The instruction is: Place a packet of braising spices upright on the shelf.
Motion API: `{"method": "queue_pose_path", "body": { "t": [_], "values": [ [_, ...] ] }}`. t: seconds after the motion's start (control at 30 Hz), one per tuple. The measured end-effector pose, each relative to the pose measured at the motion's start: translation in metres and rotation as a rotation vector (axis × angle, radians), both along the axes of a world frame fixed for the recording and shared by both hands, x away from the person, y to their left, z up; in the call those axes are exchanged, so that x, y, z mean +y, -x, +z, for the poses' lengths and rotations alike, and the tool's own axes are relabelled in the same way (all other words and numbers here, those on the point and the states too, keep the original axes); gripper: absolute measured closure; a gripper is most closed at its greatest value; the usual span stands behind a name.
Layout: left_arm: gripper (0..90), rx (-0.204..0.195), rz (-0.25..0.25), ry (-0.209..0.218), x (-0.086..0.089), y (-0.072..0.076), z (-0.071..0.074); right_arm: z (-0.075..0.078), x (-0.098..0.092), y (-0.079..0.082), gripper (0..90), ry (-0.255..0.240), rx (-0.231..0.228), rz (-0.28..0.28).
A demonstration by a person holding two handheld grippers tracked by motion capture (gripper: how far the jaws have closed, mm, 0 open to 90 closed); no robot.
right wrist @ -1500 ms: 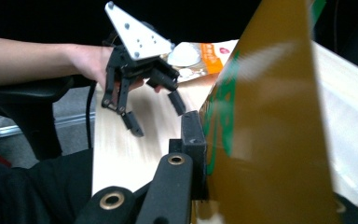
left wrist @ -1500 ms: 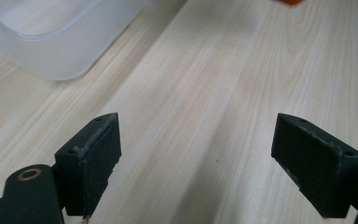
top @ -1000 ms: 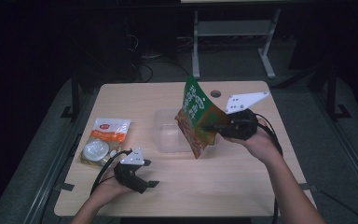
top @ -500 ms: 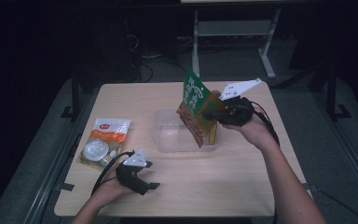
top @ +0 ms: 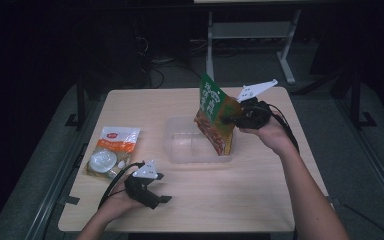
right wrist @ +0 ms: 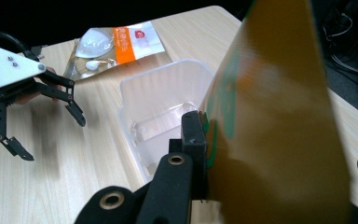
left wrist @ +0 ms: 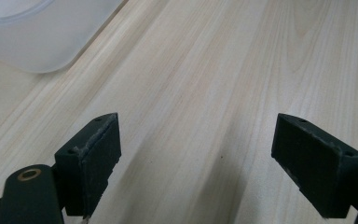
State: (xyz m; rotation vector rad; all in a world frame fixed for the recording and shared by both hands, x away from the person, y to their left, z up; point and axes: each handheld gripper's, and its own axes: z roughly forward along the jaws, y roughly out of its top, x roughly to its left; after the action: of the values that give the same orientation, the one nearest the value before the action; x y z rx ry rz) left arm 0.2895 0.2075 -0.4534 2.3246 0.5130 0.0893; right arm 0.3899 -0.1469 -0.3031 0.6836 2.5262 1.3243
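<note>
A green and orange snack bag (top: 216,119) stands tilted over the right end of a clear plastic tub (top: 185,150). My right gripper (top: 231,118) is shut on the bag's edge; in the right gripper view the bag (right wrist: 270,121) covers the right half and the tub (right wrist: 161,116) lies beyond it. My left gripper (top: 156,192) rests open near the table's front left, nothing between its jaws. Its two pads (left wrist: 93,154) stand wide apart over bare wood, with the tub's corner (left wrist: 42,37) at upper left.
An orange and white packet (top: 111,150) with a round white item lies at the table's left side. The wooden table (top: 260,185) ends in dark floor all round. A white metal frame (top: 250,30) stands behind the table.
My right gripper has carried the snack bag leftward and down, from the table's right side to the tub's right end. The left gripper has stayed where it was.
</note>
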Motion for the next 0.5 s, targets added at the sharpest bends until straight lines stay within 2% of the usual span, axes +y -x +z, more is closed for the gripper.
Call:
{"method": "queue_pose_path", "body": {
  "t": [0.13,0.5],
  "values": [
    [15.1,0.003,0.003,0.004,-0.0003,0.0004,-0.0008,-0.0019,0.001,-0.001,89.8,0.003,0.006,-0.005],
    [15.0,0.008,-0.003,-0.009,-0.0001,0.0004,-0.0017,-0.0098,0.0078,-0.0038,89.7,0.056,0.009,-0.014]
  ]
}}
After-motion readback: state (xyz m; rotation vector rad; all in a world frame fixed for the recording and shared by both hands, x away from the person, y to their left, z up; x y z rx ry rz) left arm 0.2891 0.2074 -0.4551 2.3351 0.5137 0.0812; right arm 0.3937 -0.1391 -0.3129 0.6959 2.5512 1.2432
